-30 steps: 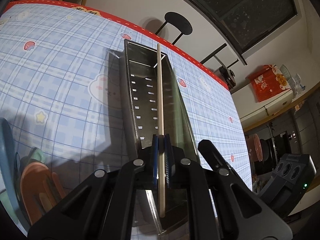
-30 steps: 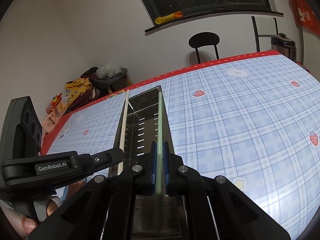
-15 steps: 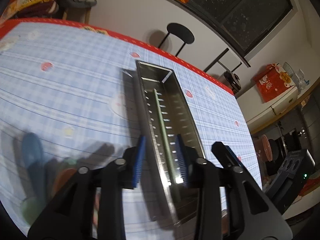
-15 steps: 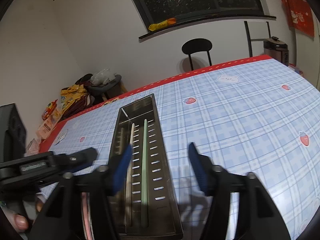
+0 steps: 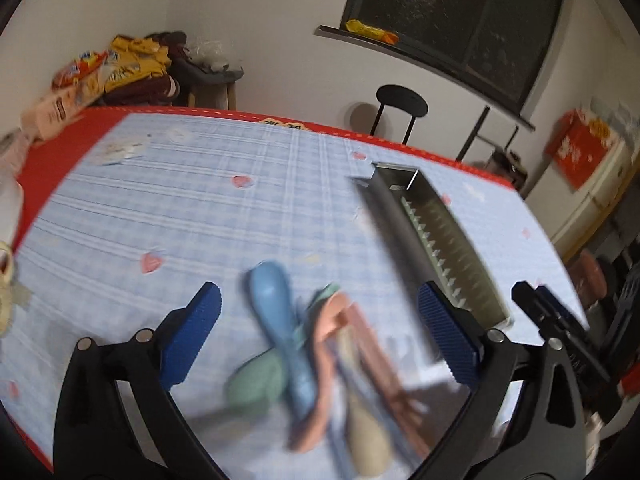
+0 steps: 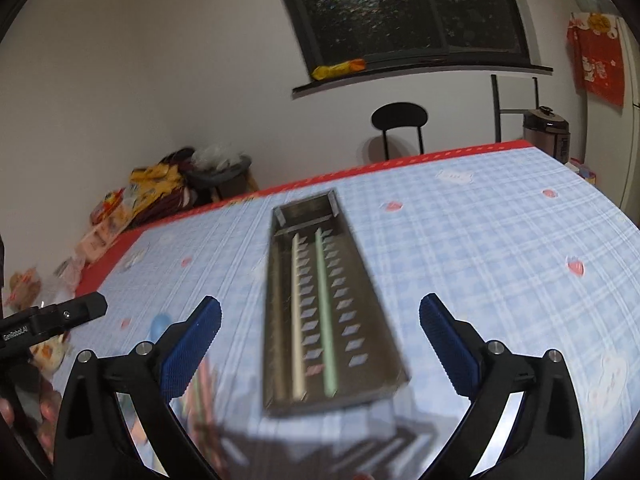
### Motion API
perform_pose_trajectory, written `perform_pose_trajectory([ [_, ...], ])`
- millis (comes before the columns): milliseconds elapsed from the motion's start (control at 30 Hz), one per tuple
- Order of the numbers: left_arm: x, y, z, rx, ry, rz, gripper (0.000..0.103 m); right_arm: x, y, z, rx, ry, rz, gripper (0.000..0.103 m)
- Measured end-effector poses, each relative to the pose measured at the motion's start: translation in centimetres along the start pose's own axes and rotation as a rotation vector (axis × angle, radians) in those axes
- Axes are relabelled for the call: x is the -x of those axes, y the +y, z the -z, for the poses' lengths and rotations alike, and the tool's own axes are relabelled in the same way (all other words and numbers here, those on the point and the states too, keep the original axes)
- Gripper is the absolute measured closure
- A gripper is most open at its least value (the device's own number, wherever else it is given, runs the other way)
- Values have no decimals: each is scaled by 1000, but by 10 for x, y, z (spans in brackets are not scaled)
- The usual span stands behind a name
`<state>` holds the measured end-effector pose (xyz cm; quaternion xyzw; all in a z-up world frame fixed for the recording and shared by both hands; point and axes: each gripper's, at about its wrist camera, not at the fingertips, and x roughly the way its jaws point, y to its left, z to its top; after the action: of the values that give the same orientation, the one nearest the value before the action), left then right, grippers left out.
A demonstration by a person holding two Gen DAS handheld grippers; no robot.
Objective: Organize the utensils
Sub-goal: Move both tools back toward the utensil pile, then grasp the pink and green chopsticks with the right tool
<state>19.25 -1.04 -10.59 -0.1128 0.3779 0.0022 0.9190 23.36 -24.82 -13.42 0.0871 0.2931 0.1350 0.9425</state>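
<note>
The table [image 6: 500, 240], covered in a blue plaid cloth, is carrying a long perforated metal tray [image 6: 362, 312] running from near to far. Two chopsticks, one cream [image 6: 297, 320] and one green [image 6: 323, 312], are lying lengthwise inside the tray. Left of the tray, a loose pile of utensils [image 5: 340, 364] is lying crossed, a blue spoon [image 5: 280, 320] uppermost. The left gripper [image 5: 320, 336] is opening wide above this pile, nothing between its jaws. The right gripper [image 6: 320, 344] is also opening, empty, over the tray's near end. Risk: overlapping handles are likely to snag, so a closing grip may be lifting or scattering several pieces together.
</note>
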Motion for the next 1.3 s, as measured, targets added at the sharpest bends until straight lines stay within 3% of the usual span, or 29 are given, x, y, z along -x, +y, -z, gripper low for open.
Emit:
perform_pose_trajectory([
  [233,38,20,47,-155,-47,23,6,30,37,42,74,27,-48,6],
  [367,48,39,67,-137,-55,74,6,31,49,58,94,90,-86,6],
  [500,49,50,82,-126,-41,108,6,22,61,73,148,177,-65,6],
  [667,48,51,92,-179,-57,113,7,26,65,78,154,181,-79,6],
  [733,46,51,94,-186,-60,126,8,23,63,76,152,198,-94,12],
  [800,44,51,93,-189,-59,141,13,18,60,75,146,225,-97,32],
  [833,43,51,93,-190,-58,150,15,16,60,74,147,233,-86,35],
  [933,37,49,94,-200,-54,168,31,15,59,78,140,235,-111,47],
  [1100,20,46,93,-203,-19,223,58,10,63,81,166,261,-115,77],
  [1300,7,42,89,-192,-33,276,63,4,65,73,198,285,-96,84],
])
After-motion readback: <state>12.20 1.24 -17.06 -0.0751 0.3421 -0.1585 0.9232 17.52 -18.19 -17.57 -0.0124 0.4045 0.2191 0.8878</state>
